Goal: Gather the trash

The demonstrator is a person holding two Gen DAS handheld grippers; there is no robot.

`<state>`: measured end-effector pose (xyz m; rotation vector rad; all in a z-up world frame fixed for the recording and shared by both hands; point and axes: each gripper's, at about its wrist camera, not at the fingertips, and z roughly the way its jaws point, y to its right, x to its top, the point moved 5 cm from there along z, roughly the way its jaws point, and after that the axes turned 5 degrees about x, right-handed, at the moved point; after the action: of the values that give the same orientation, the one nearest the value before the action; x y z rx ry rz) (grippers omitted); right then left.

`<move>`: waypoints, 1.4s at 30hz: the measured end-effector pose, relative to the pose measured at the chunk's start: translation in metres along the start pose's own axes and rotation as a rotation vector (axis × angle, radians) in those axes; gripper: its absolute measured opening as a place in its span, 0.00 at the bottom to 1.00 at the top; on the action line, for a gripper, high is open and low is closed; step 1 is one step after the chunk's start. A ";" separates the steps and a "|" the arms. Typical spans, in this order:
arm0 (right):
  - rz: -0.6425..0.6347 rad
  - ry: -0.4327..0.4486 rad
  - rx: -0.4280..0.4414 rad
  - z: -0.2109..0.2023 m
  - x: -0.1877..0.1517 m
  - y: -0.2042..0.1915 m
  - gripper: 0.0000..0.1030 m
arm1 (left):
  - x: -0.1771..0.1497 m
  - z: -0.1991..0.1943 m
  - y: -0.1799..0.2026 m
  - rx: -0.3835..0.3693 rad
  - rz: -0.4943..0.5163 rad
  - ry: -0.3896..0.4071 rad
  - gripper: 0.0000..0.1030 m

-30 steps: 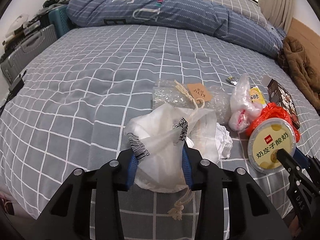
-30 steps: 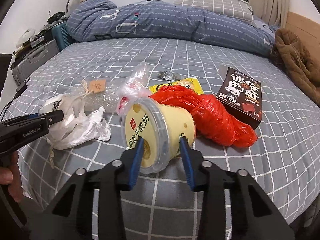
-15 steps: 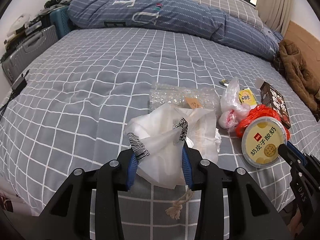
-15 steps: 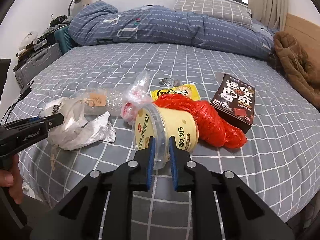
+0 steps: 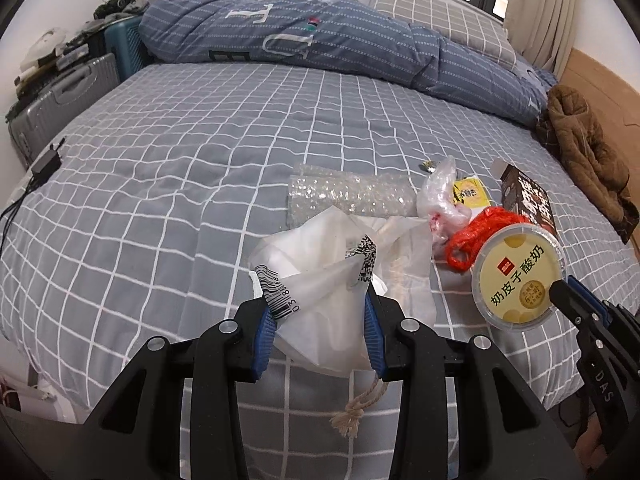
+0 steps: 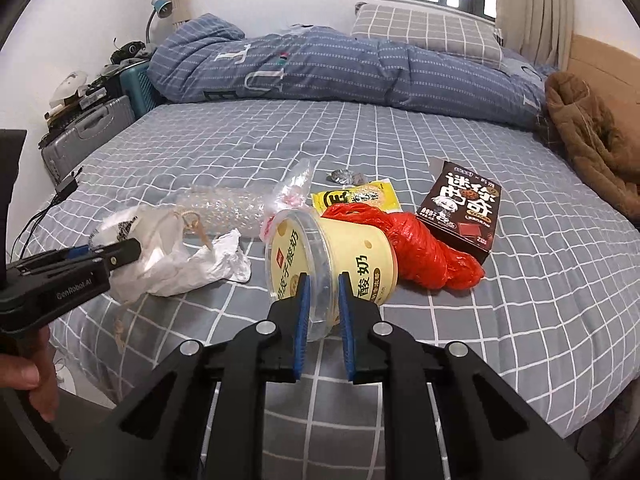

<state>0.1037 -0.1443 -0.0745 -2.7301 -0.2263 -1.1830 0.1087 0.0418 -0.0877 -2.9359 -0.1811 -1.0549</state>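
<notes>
Mostly grey checked bedsheet (image 5: pixel 200 168), blue duvet (image 5: pixel 320 44) behind.

We see a wide bed (image 6: pixel 520 280) with a grey cover in a white grid. On it lie a roll of bubble wrap (image 6: pixel 224 212), a clear plastic bag (image 6: pixel 294 188), a yellow snack packet (image 6: pixel 360 198), a small ball of foil (image 6: pixel 346 177), a red plastic bag (image 6: pixel 424 248) and a dark cookie box (image 6: pixel 460 210). At the far edge a blue striped duvet (image 6: pixel 320 68) lies in a heap, with a grey checked pillow (image 6: pixel 424 30) behind it and a brown jacket (image 6: pixel 592 140) on the right side.
</notes>
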 end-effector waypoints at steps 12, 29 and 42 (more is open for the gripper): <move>0.010 0.029 0.005 -0.032 -0.007 0.001 0.13 | -0.020 -0.030 0.010 -0.016 0.010 0.024 0.36; 0.019 0.057 0.008 -0.067 -0.018 -0.005 0.13 | -0.055 -0.058 0.018 -0.023 0.034 0.023 0.36; 0.036 0.050 0.011 -0.092 -0.043 -0.003 0.13 | -0.089 -0.074 0.023 -0.035 0.052 0.002 0.36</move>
<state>0.0086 -0.1631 -0.0432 -2.6802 -0.1768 -1.2348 -0.0037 0.0059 -0.0862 -2.9530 -0.0865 -1.0642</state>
